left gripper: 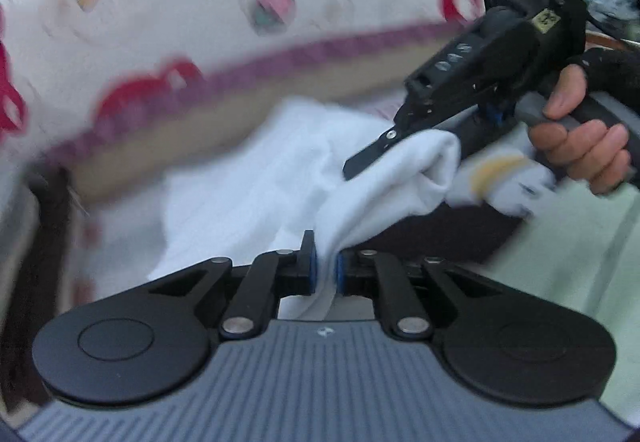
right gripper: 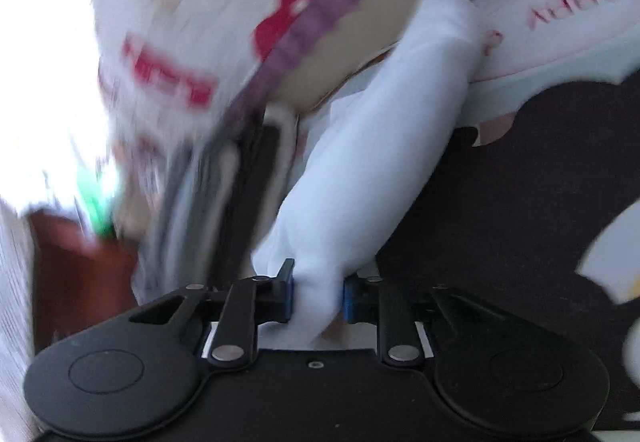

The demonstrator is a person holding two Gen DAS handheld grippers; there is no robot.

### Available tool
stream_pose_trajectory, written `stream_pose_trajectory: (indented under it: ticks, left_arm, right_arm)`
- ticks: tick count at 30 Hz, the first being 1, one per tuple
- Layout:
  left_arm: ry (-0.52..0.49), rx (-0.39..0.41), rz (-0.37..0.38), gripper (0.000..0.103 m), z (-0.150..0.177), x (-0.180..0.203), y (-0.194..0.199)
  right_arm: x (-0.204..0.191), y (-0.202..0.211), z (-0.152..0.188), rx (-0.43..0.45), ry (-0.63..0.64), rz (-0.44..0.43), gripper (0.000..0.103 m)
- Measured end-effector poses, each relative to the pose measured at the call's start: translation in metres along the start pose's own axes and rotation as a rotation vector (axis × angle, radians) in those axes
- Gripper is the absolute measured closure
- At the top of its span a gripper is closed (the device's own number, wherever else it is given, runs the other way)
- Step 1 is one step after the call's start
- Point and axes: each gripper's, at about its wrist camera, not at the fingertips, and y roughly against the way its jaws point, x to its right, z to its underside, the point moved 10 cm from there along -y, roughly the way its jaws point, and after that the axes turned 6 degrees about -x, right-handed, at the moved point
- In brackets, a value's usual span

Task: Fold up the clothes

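A white garment [left gripper: 256,182] hangs bunched between both grippers over a dark surface. At the bottom of the left wrist view, my left gripper [left gripper: 326,272] is shut on a pinched fold of it, blue pads pressing the cloth. At the upper right a hand [left gripper: 580,146] holds my right gripper [left gripper: 358,166], and the cloth wraps over its lower finger. A part with a yellow print [left gripper: 496,170] droops below that hand. In the right wrist view my right gripper [right gripper: 318,296] is shut on a thick roll of the white garment [right gripper: 380,146], which stretches up and to the right.
Behind the garment lies white fabric with red prints [left gripper: 160,2] and a purple band [left gripper: 300,54] over a tan strip. A dark surface [right gripper: 500,202] fills the right of the right wrist view. A pale green surface [left gripper: 580,262] lies at the right. Both views are motion-blurred.
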Motion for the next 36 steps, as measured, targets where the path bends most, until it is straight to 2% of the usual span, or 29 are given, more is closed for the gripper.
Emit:
stream_pose_trajectory:
  ticks: [2,3,6,8,11,12,13,15,17,19,20,21,23,24,25,27,28,30,33,36]
  left_arm:
    - [0.073,-0.074,0.097,0.089,0.013,0.008,0.0]
    - [0.099,-0.082,0.142,0.089,0.016,0.01,0.002]
    - [0.176,-0.063,0.266,0.085,0.019,0.009,0.012]
    - [0.278,-0.003,0.33,0.082,0.012,-0.011,0.024]
    - [0.463,0.085,0.286,0.068,0.005,-0.062,0.028]
    - [0.518,0.102,0.242,0.067,0.005,-0.081,0.025]
    - [0.564,0.103,0.177,0.064,0.007,-0.101,0.018]
    - [0.629,0.071,0.103,0.064,0.011,-0.132,-0.004]
    - [0.72,0.026,0.138,0.062,0.013,-0.149,-0.029]
    - [0.822,-0.024,0.192,0.055,0.014,-0.163,-0.055]
    - [0.848,-0.043,0.194,0.055,0.015,-0.167,-0.067]
    - [0.855,-0.059,0.183,0.055,0.015,-0.17,-0.077]
    - [0.811,-0.059,0.151,0.063,0.01,-0.173,-0.091]
    - [0.781,-0.044,0.143,0.076,0.005,-0.173,-0.093]
    - [0.75,-0.029,0.136,0.094,0.001,-0.172,-0.095]
    - [0.71,-0.005,0.068,0.095,-0.007,-0.181,-0.09]
    - [0.691,0.006,0.028,0.098,-0.01,-0.186,-0.087]
    - [0.679,0.014,-0.031,0.099,-0.012,-0.199,-0.087]
    - [0.666,0.0,-0.046,0.097,-0.007,-0.202,-0.091]
    - [0.631,0.053,-0.045,0.096,-0.016,-0.198,-0.078]
  right_arm:
    - [0.014,-0.001,0.021,-0.056,0.029,0.093,0.08]
    - [0.023,-0.002,0.029,-0.081,0.045,0.147,0.082]
    - [0.04,-0.006,0.05,-0.172,0.153,0.314,0.082]
    - [0.04,-0.005,0.056,-0.194,0.191,0.339,0.082]
    - [0.039,-0.002,0.061,-0.218,0.228,0.339,0.082]
    - [0.038,-0.002,0.06,-0.231,0.245,0.329,0.079]
    - [0.037,-0.001,0.057,-0.24,0.264,0.319,0.078]
    - [0.037,0.007,0.046,-0.225,0.278,0.29,0.077]
    - [0.038,0.011,0.035,-0.208,0.23,0.238,0.075]
    - [0.043,0.011,0.033,-0.203,0.174,0.2,0.06]
    - [0.047,0.01,0.036,-0.203,0.156,0.201,0.055]
    - [0.05,0.009,0.039,-0.202,0.15,0.209,0.05]
    - [0.055,0.006,0.047,-0.201,0.144,0.199,0.05]
    - [0.056,0.005,0.05,-0.194,0.133,0.185,0.05]
    - [0.056,0.003,0.054,-0.196,0.122,0.166,0.05]
    - [0.054,-0.002,0.06,-0.21,0.1,0.123,0.05]
    - [0.051,-0.006,0.064,-0.218,0.113,0.112,0.05]
    - [0.043,-0.015,0.073,-0.235,0.174,0.11,0.051]
    - [0.037,-0.017,0.083,-0.246,0.232,0.142,0.057]
    - [0.035,-0.016,0.085,-0.267,0.249,0.162,0.058]
